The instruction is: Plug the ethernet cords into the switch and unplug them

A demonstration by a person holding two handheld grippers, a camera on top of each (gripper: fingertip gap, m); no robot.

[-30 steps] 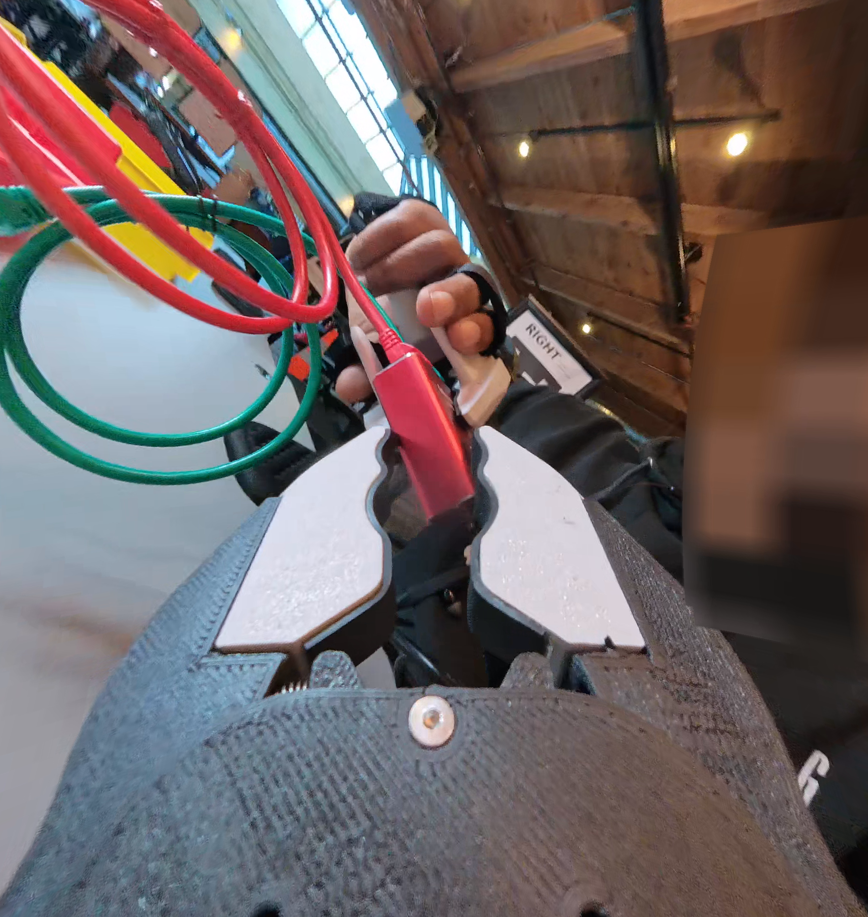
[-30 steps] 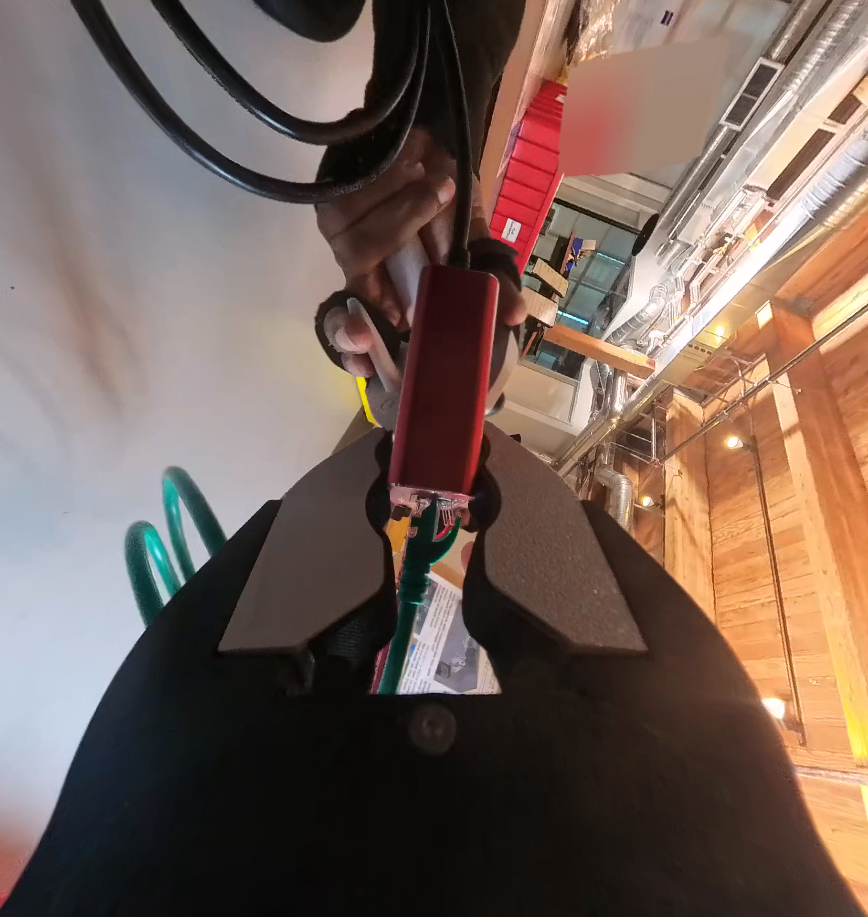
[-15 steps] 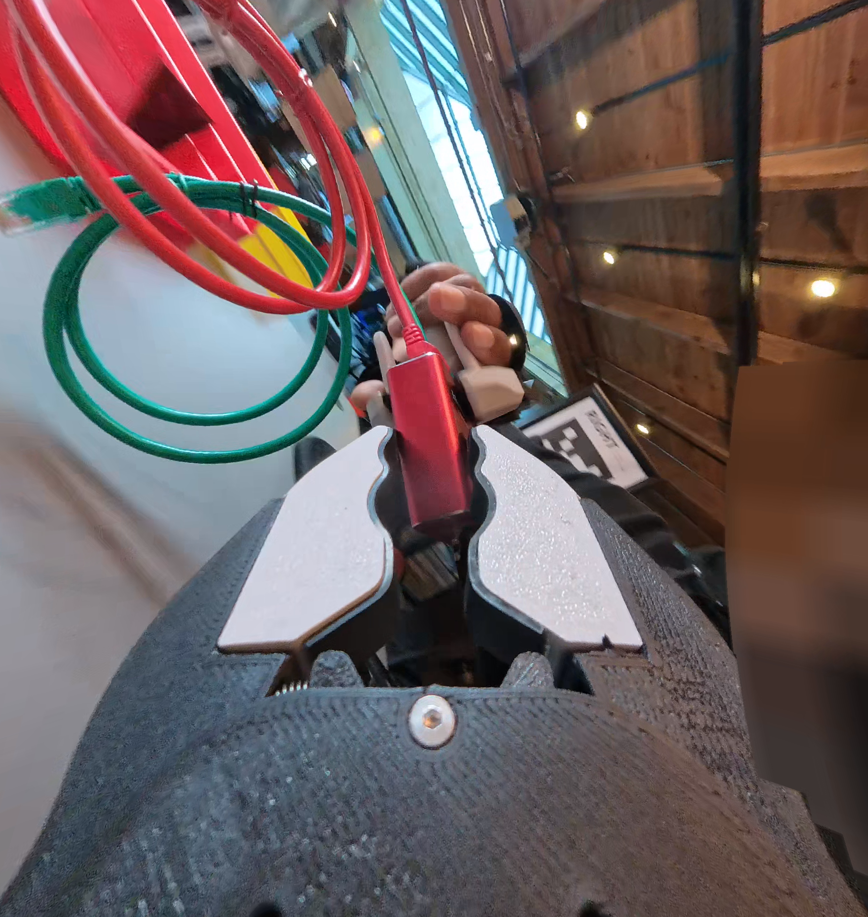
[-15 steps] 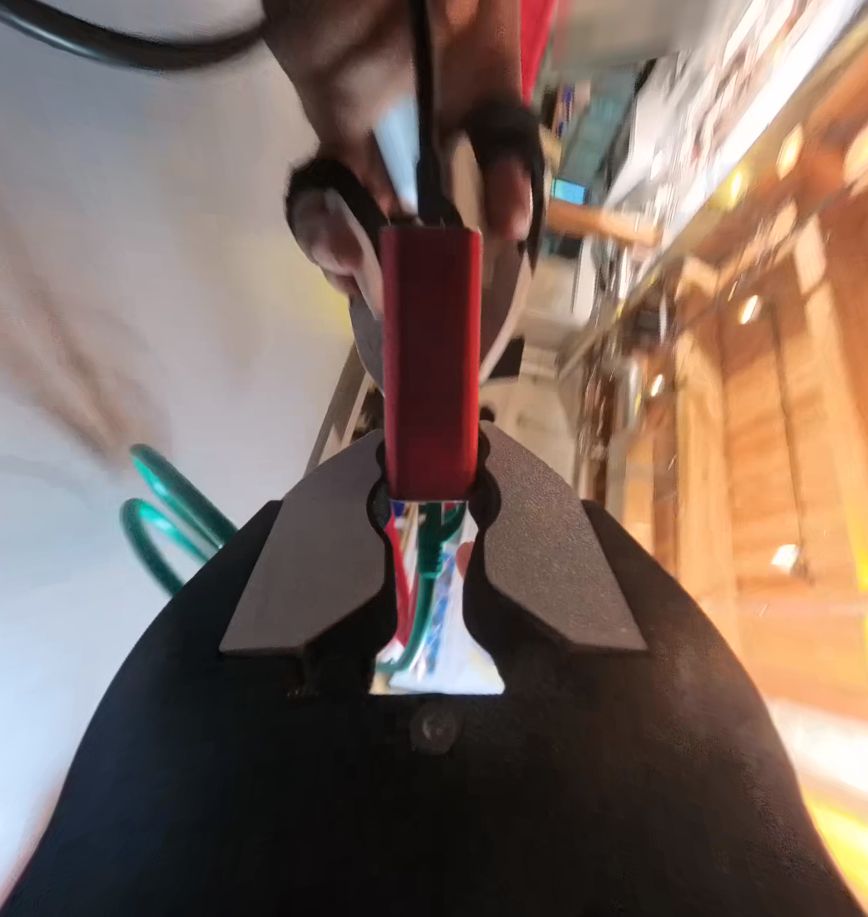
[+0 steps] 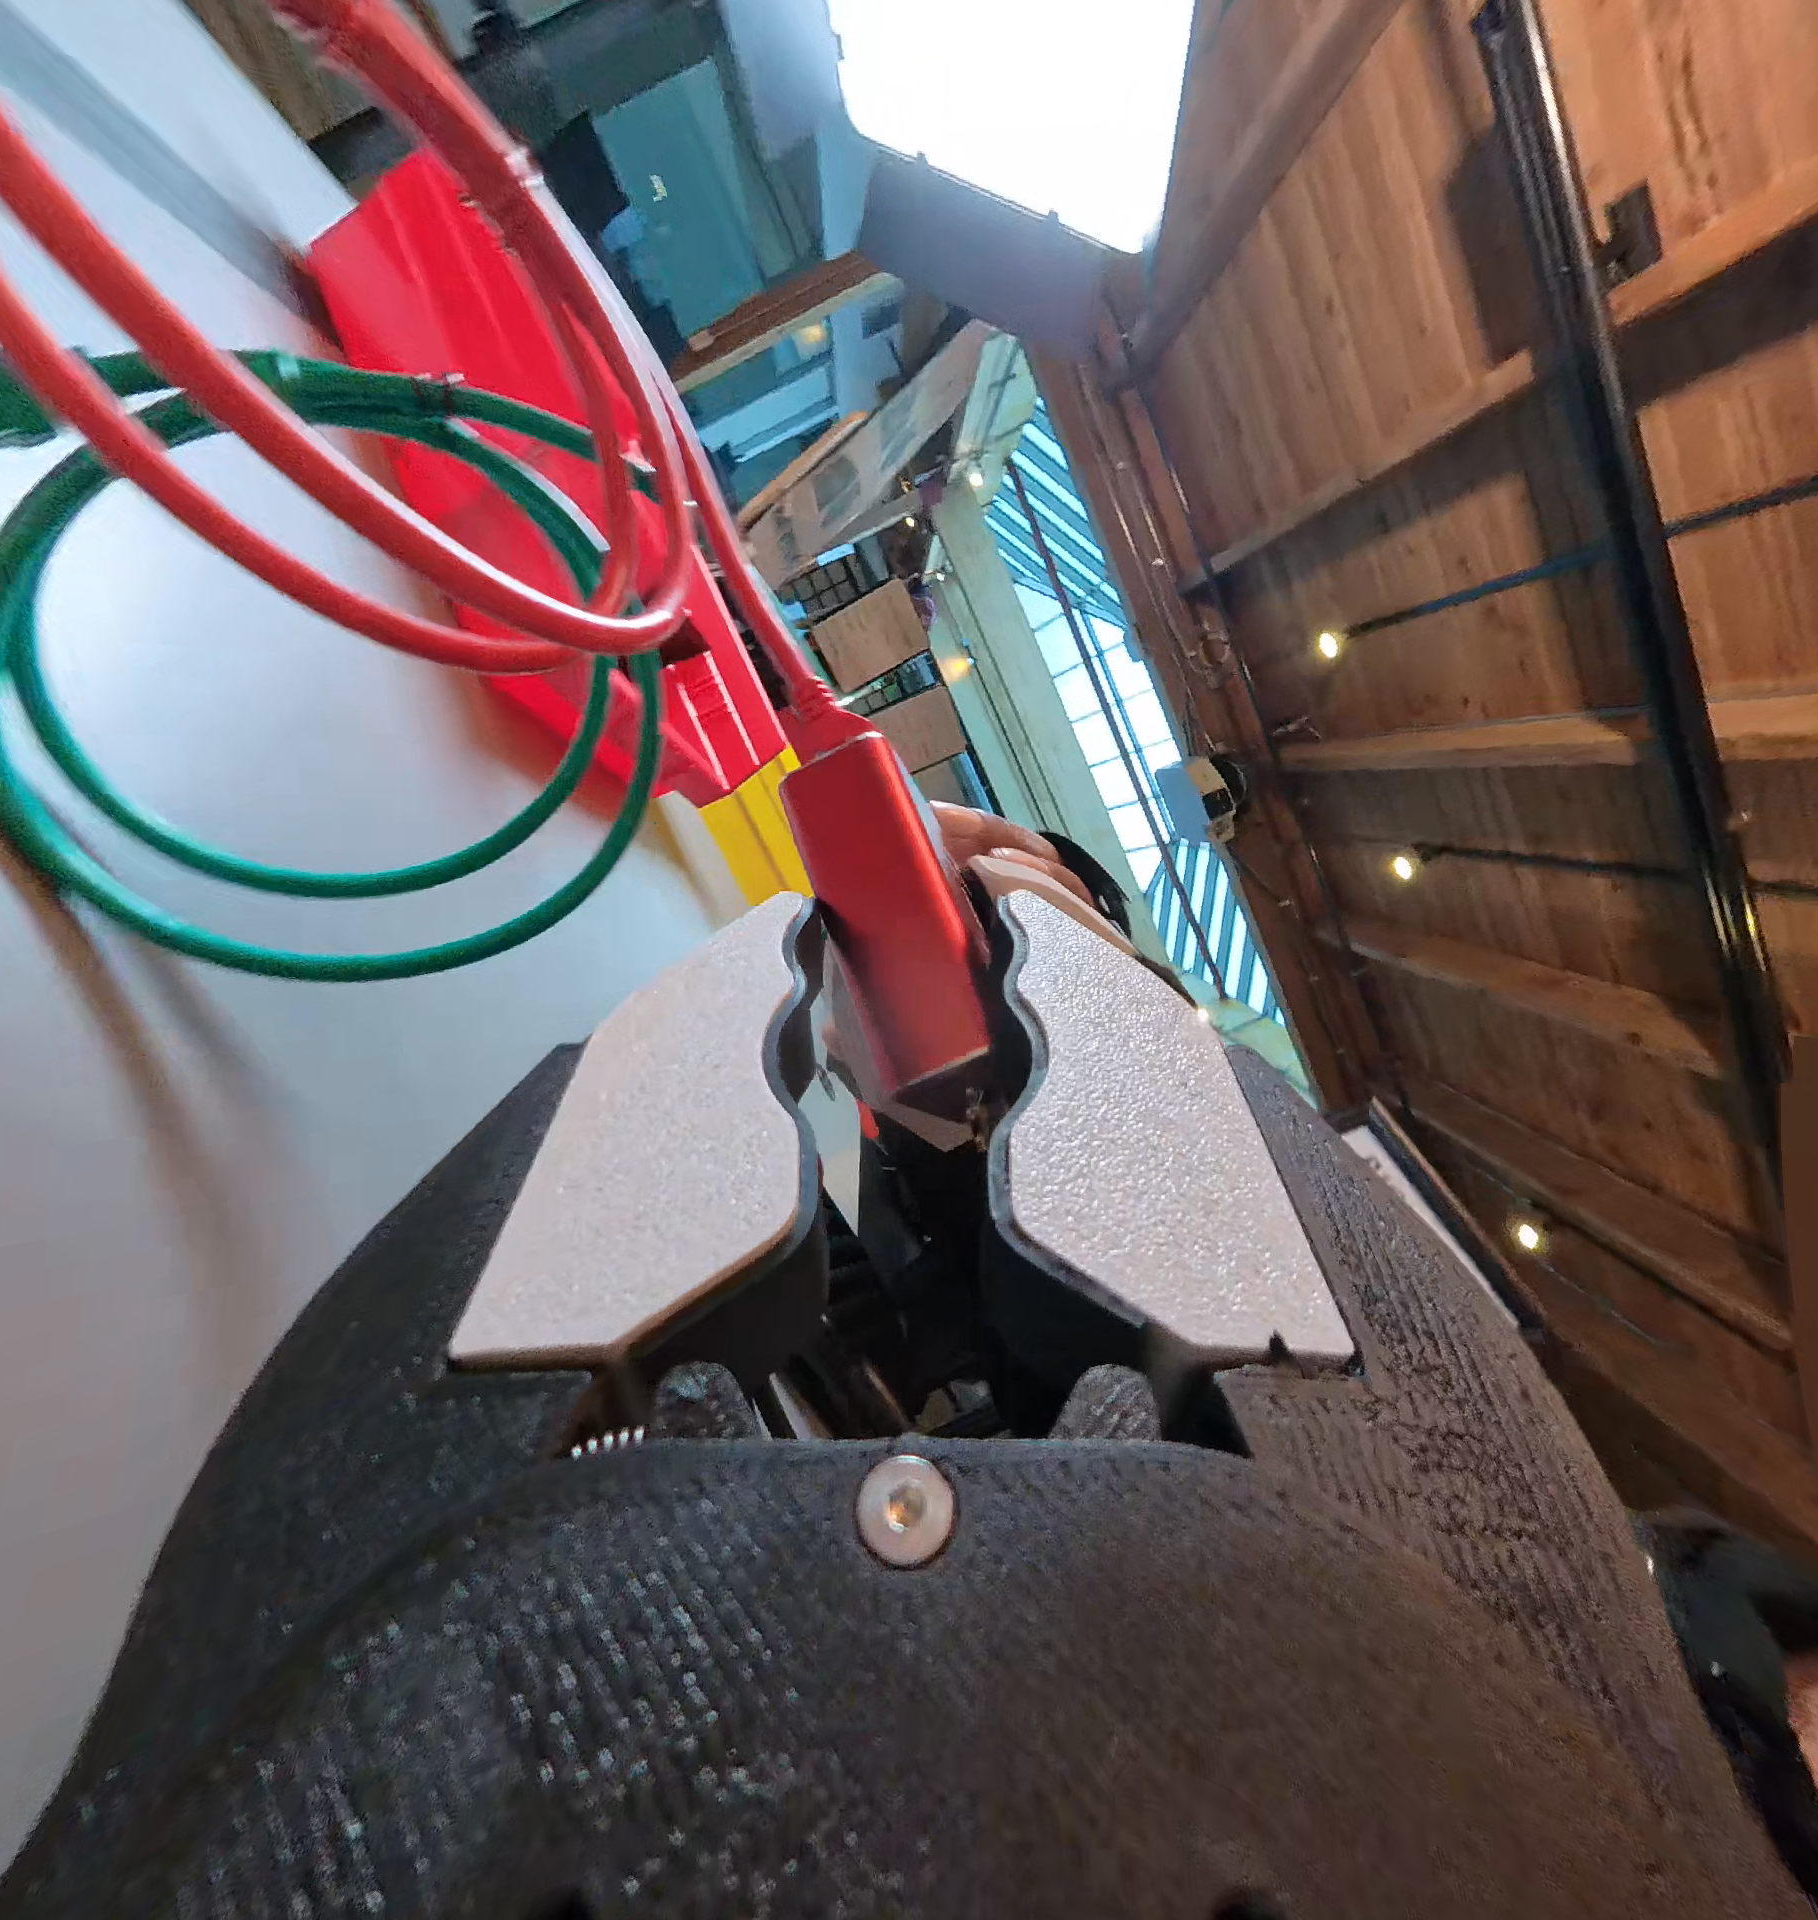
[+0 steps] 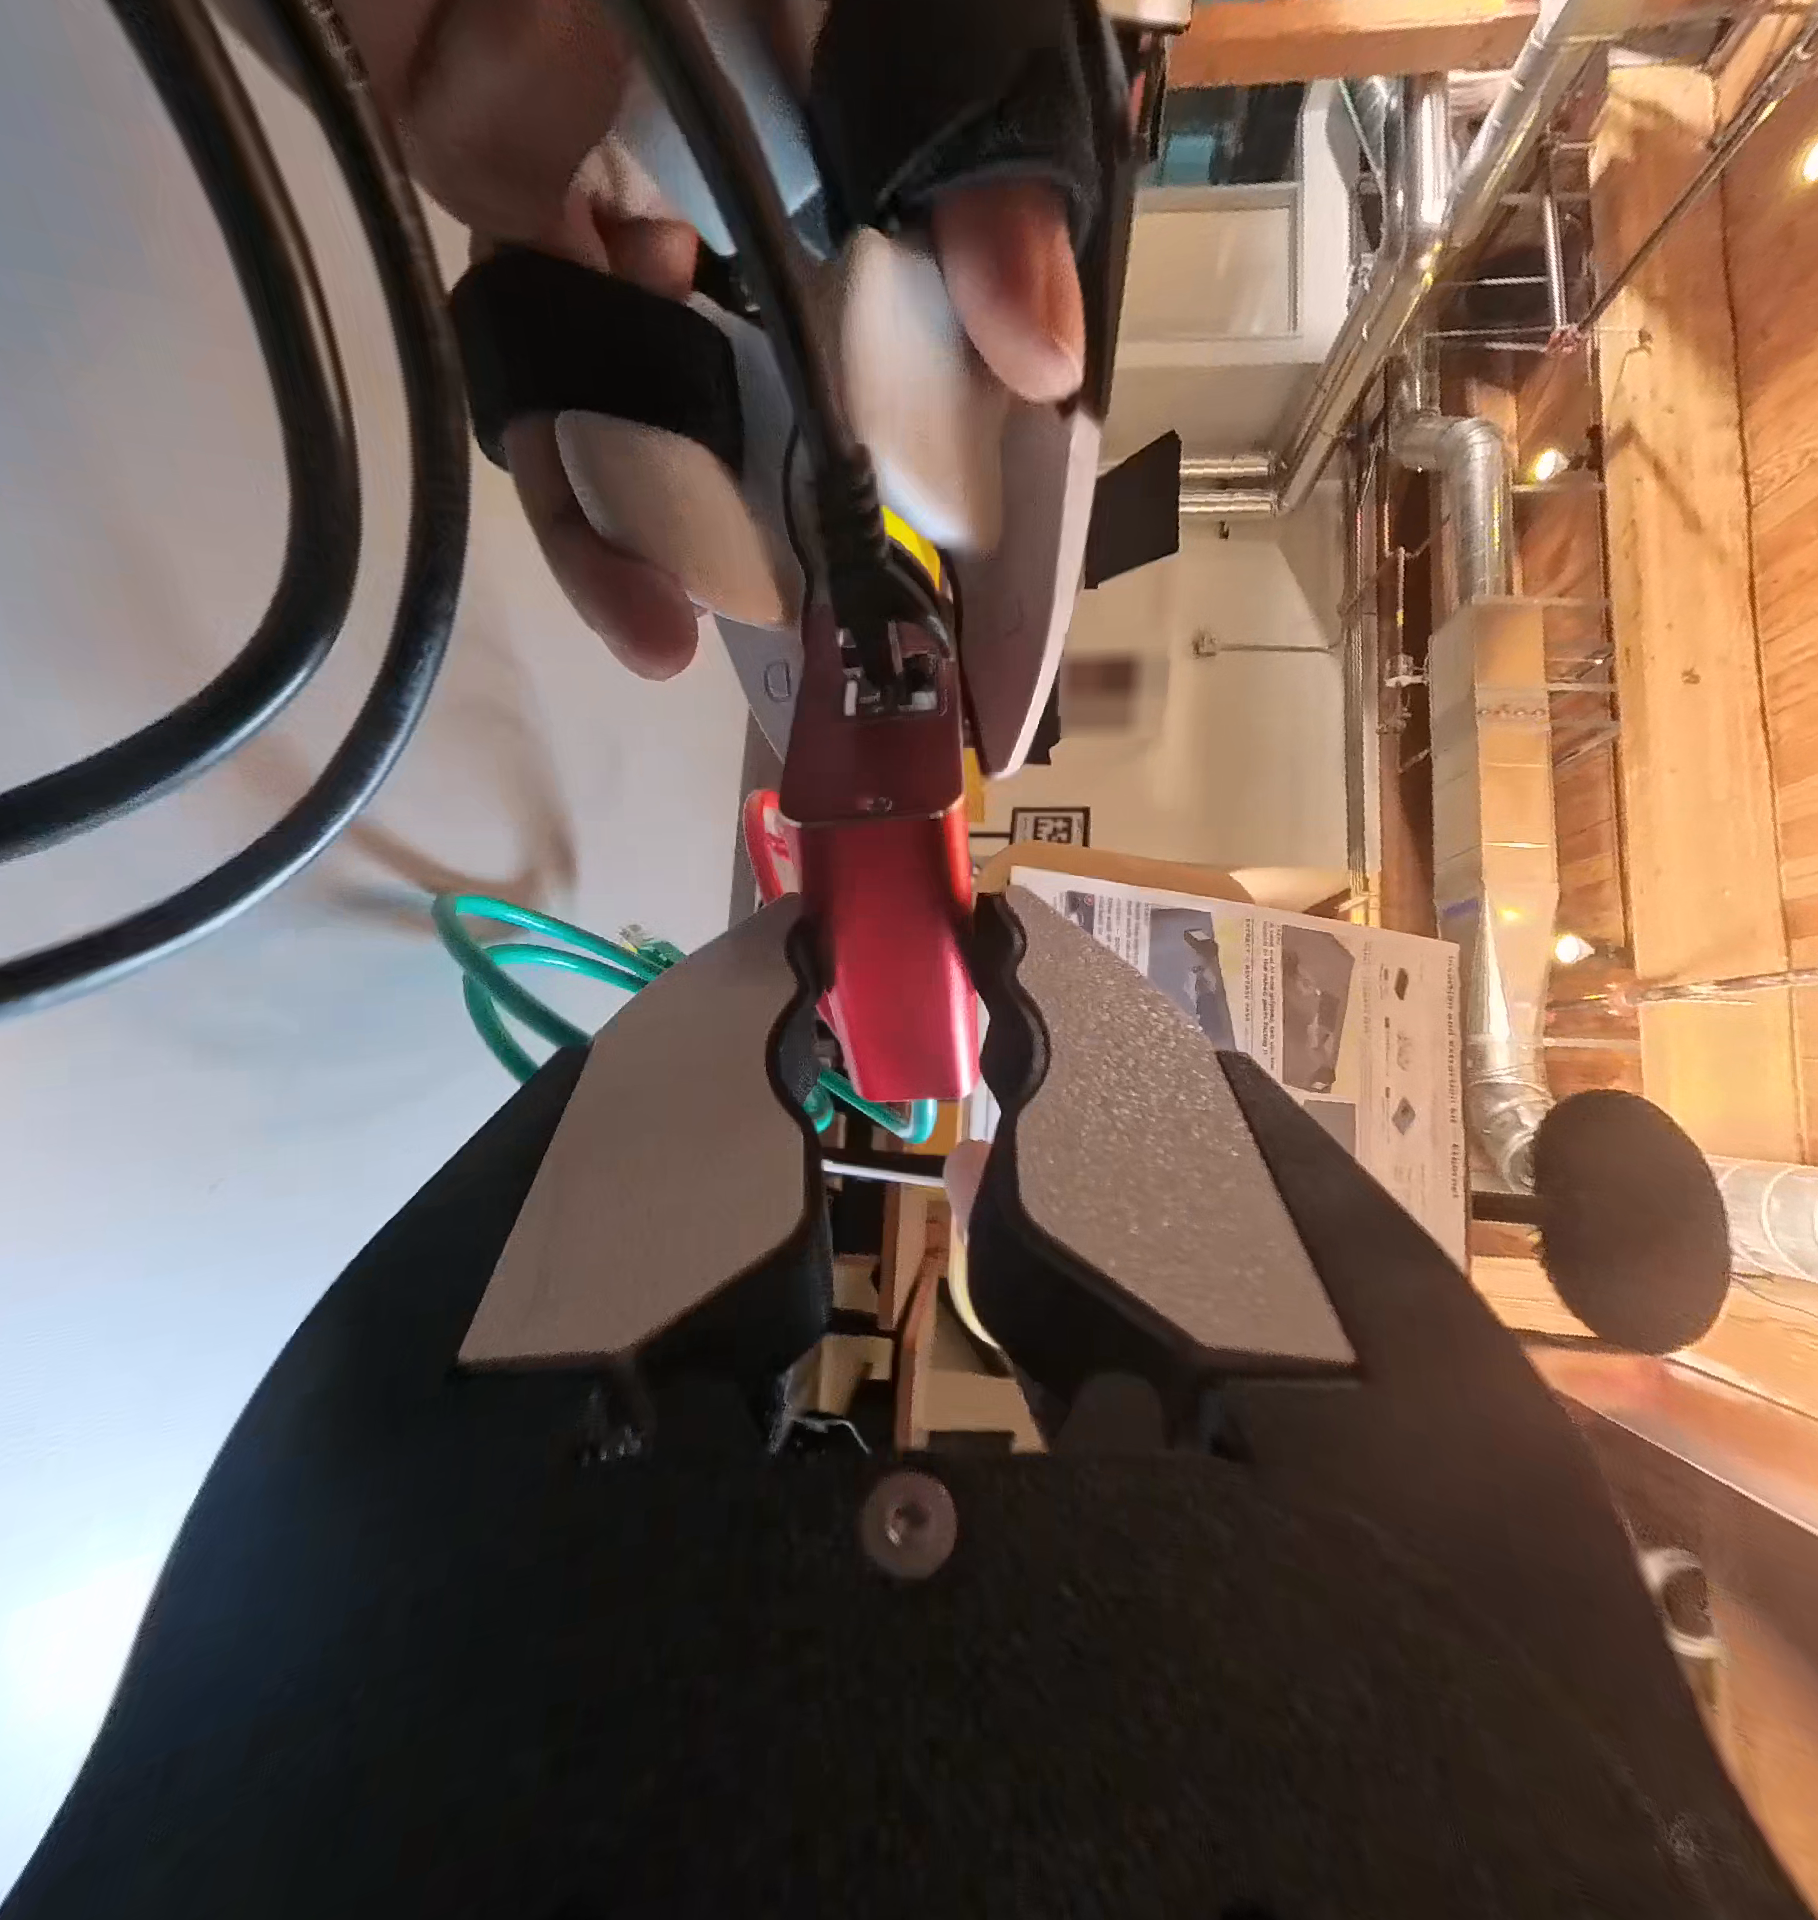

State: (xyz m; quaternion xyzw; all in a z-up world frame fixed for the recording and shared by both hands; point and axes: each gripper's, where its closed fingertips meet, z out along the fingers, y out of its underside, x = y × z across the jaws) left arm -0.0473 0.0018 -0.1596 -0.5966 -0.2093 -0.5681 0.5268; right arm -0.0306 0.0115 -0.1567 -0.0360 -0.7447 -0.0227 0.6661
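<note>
Left wrist view shows our left gripper (image 5: 905, 997) with its pale pads closed on the red switch (image 5: 889, 914), a small metal box held in the air. Its long axis runs straight out along the fingers, away from the camera. A red cord (image 5: 385, 582) is plugged into the far end and loops off to the left, above a coiled green cord (image 5: 292, 883) lying on the white table (image 5: 209, 1143).

In the right wrist view our right gripper (image 6: 900, 1018) meets the same switch (image 6: 889, 966) from the opposite end, dark pads closed on its near part. A black cord (image 6: 365, 623) sits in a port on the end facing the left hand (image 6: 676, 416).

So both grippers pinch one box along one line, nose to nose. We judge that any pull on a plug has to run along that axis, and one gripper must first let go to take it.

A printed sheet (image 6: 1248, 997) and a square marker tag (image 6: 1050, 828) show far right; we leave their writing unread. No brand shows on the switch.
</note>
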